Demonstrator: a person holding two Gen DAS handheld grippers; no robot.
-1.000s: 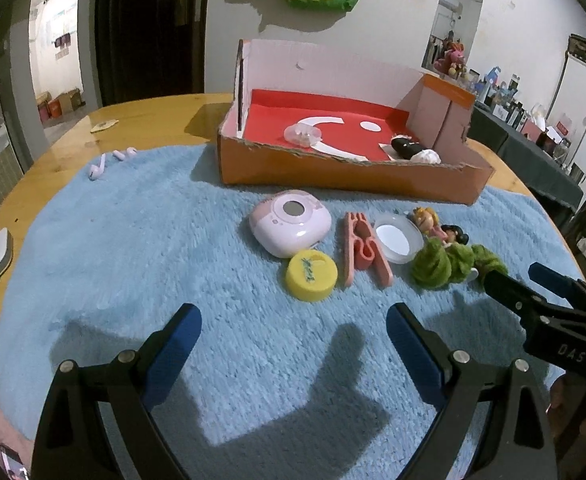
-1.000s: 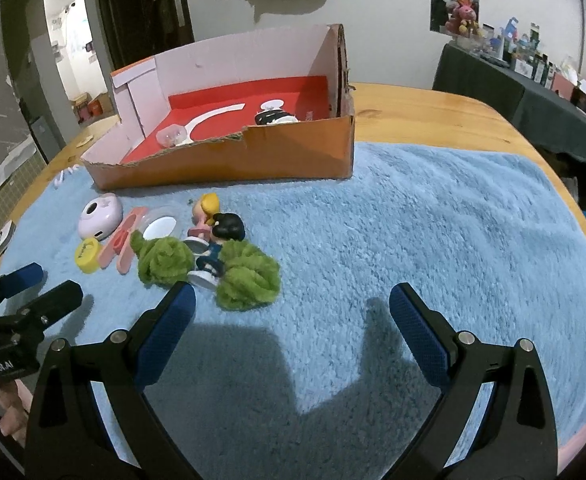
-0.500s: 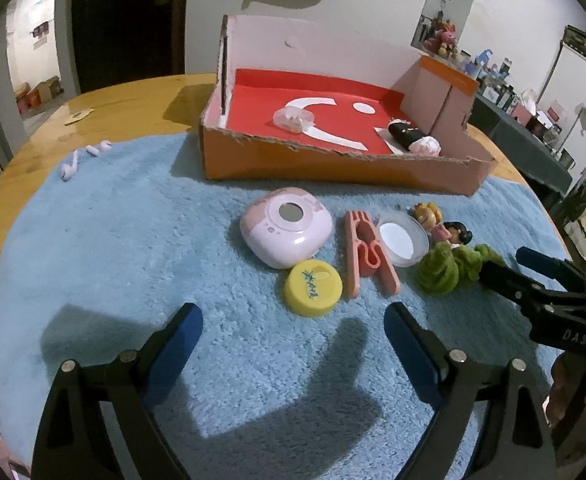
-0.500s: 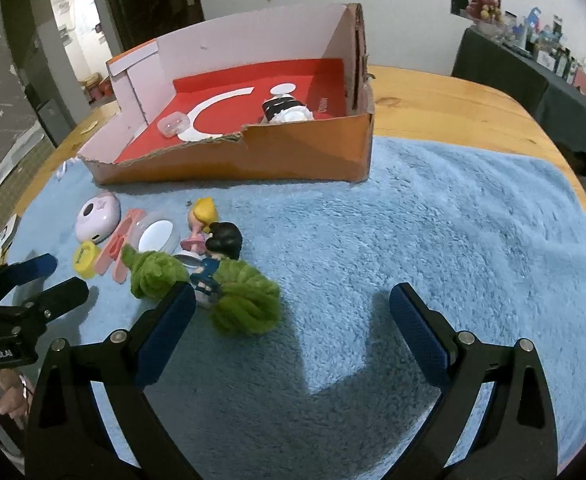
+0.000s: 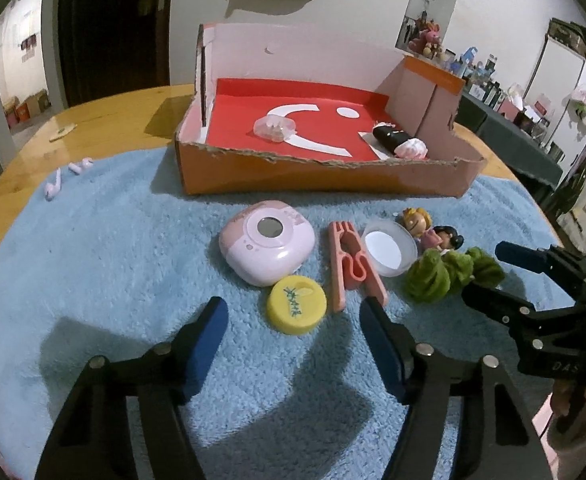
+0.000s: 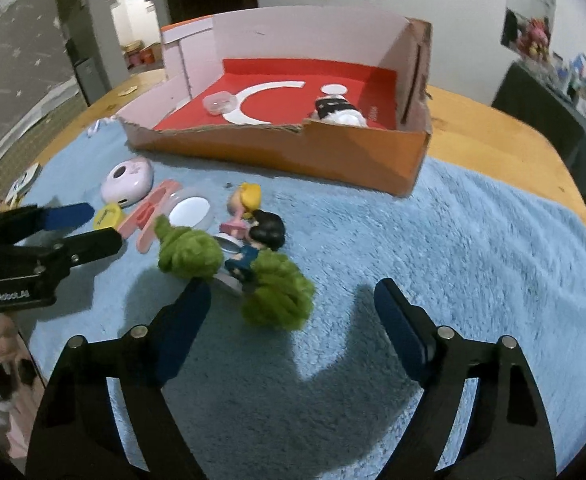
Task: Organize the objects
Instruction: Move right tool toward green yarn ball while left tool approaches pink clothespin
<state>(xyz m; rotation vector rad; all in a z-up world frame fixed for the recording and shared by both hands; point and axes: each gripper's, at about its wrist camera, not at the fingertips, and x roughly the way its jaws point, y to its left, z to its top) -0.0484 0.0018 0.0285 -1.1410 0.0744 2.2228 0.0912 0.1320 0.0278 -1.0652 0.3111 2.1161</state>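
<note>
Two items already in cardboard box (image 5: 325, 176); yellow cap (image 5: 296, 309), pink clip (image 5: 351, 266), figurines (image 6: 253, 220) left on blue mat (image 5: 113, 280). Left gripper (image 5: 295, 334), right gripper (image 6: 293, 316) wide open, empty.

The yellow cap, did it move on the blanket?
No. The yellow cap sits beside the pink case and pink clip as before; only the camera came closer.

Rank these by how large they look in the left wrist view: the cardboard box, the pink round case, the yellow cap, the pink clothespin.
1. cardboard box, by far the largest.
2. pink round case.
3. pink clothespin and yellow cap: unsure. The clothespin is longer but thin, the cap is rounder and nearer the camera.
</note>
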